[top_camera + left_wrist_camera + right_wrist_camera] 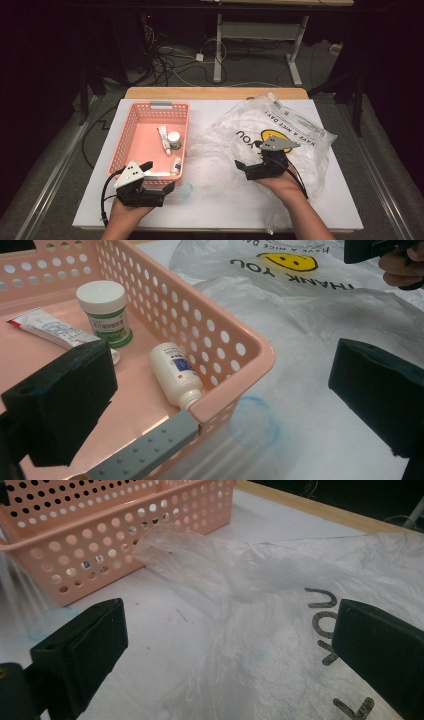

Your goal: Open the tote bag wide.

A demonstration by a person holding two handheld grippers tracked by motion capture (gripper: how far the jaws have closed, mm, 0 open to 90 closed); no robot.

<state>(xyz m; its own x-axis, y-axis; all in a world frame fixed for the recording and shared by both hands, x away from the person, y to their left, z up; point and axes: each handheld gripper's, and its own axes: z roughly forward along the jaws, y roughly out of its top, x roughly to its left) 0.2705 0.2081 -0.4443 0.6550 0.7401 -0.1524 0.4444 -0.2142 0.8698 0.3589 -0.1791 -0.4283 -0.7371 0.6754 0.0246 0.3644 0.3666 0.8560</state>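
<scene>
Both claws are hanging wide open right now, and neither is holding anything. The left claw (159, 176) is hovering over the near corner of the pink basket (131, 120), one jaw inside the rim and one outside it over the desk (210, 195). The right claw (254, 166) is hovering low over the plastic bag (295, 135), which is lying crumpled on the desk just beside the basket's right wall.

Here is the risk as I am reading it: the left jaws are straddling the basket wall, so closing here would be pinching the rim instead of the small white bottle (176, 372) lying tucked in that corner. On the right, the thin film is looking slippery and flat, so the claw could be scraping the desk or grabbing both layers and keeping the bag shut.

The left gripper view is showing 3 items in the basket clearly: the small white bottle, a green-labelled jar (106, 311) standing upright, and a tube (50, 329) lying flat. The right gripper view is showing the bag's loose edge (190, 560) lifting near the basket, a detail the high view is flattening out.
</scene>
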